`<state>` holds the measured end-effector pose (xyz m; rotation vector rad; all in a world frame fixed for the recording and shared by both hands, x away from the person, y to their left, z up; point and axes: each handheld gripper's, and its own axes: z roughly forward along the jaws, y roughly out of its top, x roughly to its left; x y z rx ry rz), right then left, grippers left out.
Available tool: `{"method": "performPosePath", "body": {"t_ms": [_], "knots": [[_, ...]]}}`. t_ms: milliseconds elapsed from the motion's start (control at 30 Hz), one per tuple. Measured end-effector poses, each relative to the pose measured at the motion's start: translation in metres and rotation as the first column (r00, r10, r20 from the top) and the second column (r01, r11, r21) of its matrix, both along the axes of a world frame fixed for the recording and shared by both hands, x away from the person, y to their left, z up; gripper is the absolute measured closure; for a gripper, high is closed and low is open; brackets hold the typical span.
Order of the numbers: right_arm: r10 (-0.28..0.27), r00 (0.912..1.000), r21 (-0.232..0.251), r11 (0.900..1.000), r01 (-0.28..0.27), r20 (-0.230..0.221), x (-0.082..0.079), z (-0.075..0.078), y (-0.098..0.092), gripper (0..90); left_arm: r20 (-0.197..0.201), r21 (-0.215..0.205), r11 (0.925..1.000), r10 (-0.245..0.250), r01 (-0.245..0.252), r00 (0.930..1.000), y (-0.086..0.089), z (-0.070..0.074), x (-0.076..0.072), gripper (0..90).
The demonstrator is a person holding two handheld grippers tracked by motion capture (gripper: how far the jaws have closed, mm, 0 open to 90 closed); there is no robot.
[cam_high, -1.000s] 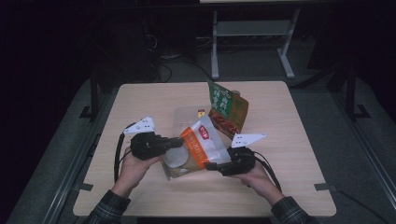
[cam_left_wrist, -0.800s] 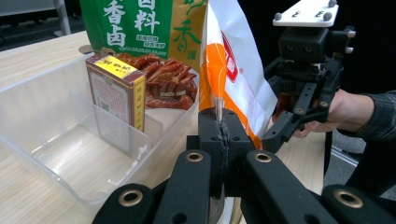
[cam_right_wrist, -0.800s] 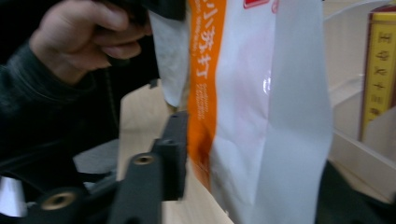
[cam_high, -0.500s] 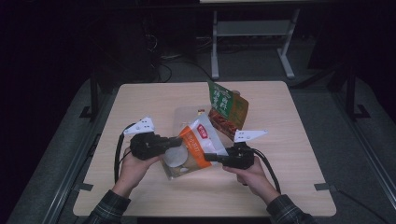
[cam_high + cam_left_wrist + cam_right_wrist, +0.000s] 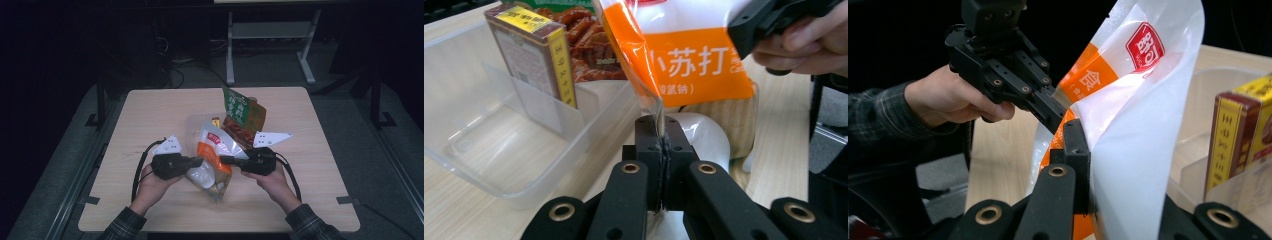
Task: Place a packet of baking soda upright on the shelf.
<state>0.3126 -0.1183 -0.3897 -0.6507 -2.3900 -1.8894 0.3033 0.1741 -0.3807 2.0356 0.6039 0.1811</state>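
Observation:
An orange-and-white plastic bag (image 5: 212, 150) hangs above the table between my two grippers. My left gripper (image 5: 199, 162) is shut on the bag's left edge; in the left gripper view the jaws (image 5: 663, 137) pinch the clear seam under the orange print (image 5: 684, 65). My right gripper (image 5: 224, 160) is shut on the opposite edge, and its jaws (image 5: 1082, 145) clamp the white film (image 5: 1138, 125). The right gripper view has the left gripper (image 5: 1058, 117) meeting the bag from the other side.
A clear plastic container (image 5: 195, 125) sits just beyond the bag and holds a brown-and-yellow box (image 5: 531, 55). A green-and-red snack packet (image 5: 242, 112) leans behind it. The wooden table (image 5: 150, 115) has bare room at left and right.
The right gripper has shifted a little away from the person and closed on the bag's edge. The left gripper has sunk slightly while still holding the bag.

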Motion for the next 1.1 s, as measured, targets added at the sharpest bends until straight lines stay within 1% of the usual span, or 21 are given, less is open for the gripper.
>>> {"method": "performPosePath", "body": {"t_ms": [33, 67, 100, 167, 267, 300, 367, 400, 467, 500, 567, 600, 633, 667, 700, 733, 800, 933, 967, 1000, 1100], "knots": [[-0.005, 0.9995, -0.017, 1.000, 0.005, 0.030, -0.001, 0.002, 0.002, 90.0, 0.003, 0.000, 1.0000, 0.003, -0.003, 1.0000, 0.002, 0.000, 0.001, 88.1], [-0.004, 0.9988, -0.027, 1.000, 0.005, 0.049, -0.001, 0.003, 0.002, 90.0, 0.003, -0.003, 0.9999, 0.011, -0.011, 0.9999, 0.003, 0.000, 0.002, 87.2], [-0.002, 0.9987, -0.036, 0.999, 0.004, 0.052, -0.002, 0.005, 0.003, 90.0, 0.002, -0.008, 0.9998, 0.019, -0.019, 0.9998, 0.005, -0.001, 0.003, 86.1], [-0.003, 0.9958, -0.061, 0.998, 0.009, 0.091, -0.003, 0.009, 0.005, 90.0, 0.002, -0.013, 0.9994, 0.033, -0.033, 0.9994, 0.008, -0.002, 0.005, 83.6], [0.003, 0.9921, -0.080, 0.997, 0.007, 0.125, -0.003, 0.013, 0.010, 90.0, 0.000, -0.001, 0.9993, 0.038, -0.038, 0.9993, 0.009, -0.004, 0.006, 78.3], [0.007, 0.9915, -0.085, 0.996, 0.004, 0.130, -0.003, 0.014, 0.011, 90.0, 0.001, 0.006, 0.9991, 0.042, -0.042, 0.9991, 0.009, -0.005, 0.006, 76.6], [0.010, 0.9894, -0.089, 0.996, 0.002, 0.145, -0.003, 0.015, 0.015, 90.0, 0.000, 0.017, 0.9987, 0.047, -0.047, 0.9989, 0.009, -0.007, 0.006, 70.1], [0.014, 0.9875, -0.103, 0.995, 0.002, 0.157, -0.004, 0.015, 0.016, 90.0, 0.000, 0.022, 0.9987, 0.047, -0.047, 0.9989, 0.009, -0.007, 0.006, 64.3], [0.017, 0.9869, -0.112, 0.994, 0.001, 0.160, -0.006, 0.016, 0.017, 90.0, -0.002, 0.029, 0.9982, 0.052, -0.052, 0.9986, 0.009, -0.008, 0.005, 57.1], [0.020, 0.9852, -0.114, 0.993, -0.001, 0.170, -0.006, 0.017, 0.017, 90.0, -0.002, 0.037, 0.9977, 0.056, -0.056, 0.9984, 0.010, -0.009, 0.005, 54.1], [0.020, 0.9819, -0.122, 0.993, 0.003, 0.188, -0.008, 0.019, 0.017, 90.0, 0.005, 0.036, 0.9974, 0.063, -0.063, 0.9980, 0.012, -0.010, 0.003, 45.9], [0.021, 0.9799, -0.134, 0.991, 0.006, 0.199, -0.008, 0.020, 0.017, 90.0, 0.008, 0.036, 0.9969, 0.069, -0.069, 0.9976, 0.013, -0.010, 0.002, 43.3], [0.025, 0.9773, -0.137, 0.991, 0.004, 0.210, -0.008, 0.021, 0.017, 90.0, 0.009, 0.037, 0.9965, 0.075, -0.075, 0.9972, 0.014, -0.009, 0.001, 41.1], [0.027, 0.9772, -0.142, 0.990, 0.003, 0.211, -0.009, 0.022, 0.017, 90.0, 0.006, 0.037, 0.9965, 0.075, -0.075, 0.9972, 0.016, -0.008, -0.001, 38.8], [0.028, 0.9764, -0.138, 0.990, 0.002, 0.214, -0.009, 0.022, 0.017, 90.0, 0.003, 0.034, 0.9963, 0.079, -0.080, 0.9968, 0.017, -0.008, -0.003, 37.1], [0.027, 0.9771, -0.138, 0.990, 0.003, 0.211, -0.009, 0.023, 0.017, 90.0, 0.006, 0.042, 0.9961, 0.078, -0.078, 0.9969, 0.019, -0.008, -0.005, 36.6], [0.027, 0.9752, -0.142, 0.990, 0.004, 0.220, -0.009, 0.024, 0.015, 90.0, 0.001, 0.042, 0.9950, 0.091, -0.091, 0.9959, 0.023, -0.010, -0.009, 34.3], [0.024, 0.9724, -0.143, 0.990, 0.010, 0.232, -0.010, 0.028, 0.012, 90.0, -0.016, 0.050, 0.9927, 0.110, -0.109, 0.9938, 0.032, -0.019, -0.020, 32.9], [0.022, 0.9704, -0.141, 0.990, 0.012, 0.240, -0.009, 0.029, 0.011, 90.0, -0.020, 0.055, 0.9924, 0.111, -0.110, 0.9936, 0.034, -0.021, -0.021, 32.6], [0.022, 0.9698, -0.140, 0.990, 0.013, 0.243, -0.009, 0.031, 0.010, 90.0, -0.025, 0.069, 0.9913, 0.114, -0.112, 0.9932, 0.036, -0.024, -0.023, 32.4], [0.012, 0.9690, -0.130, 0.991, 0.021, 0.247, -0.007, 0.037, 0.007, 90.0, -0.048, 0.082, 0.9897, 0.122, -0.118, 0.9914, 0.042, -0.033, -0.026, 30.9]]}}
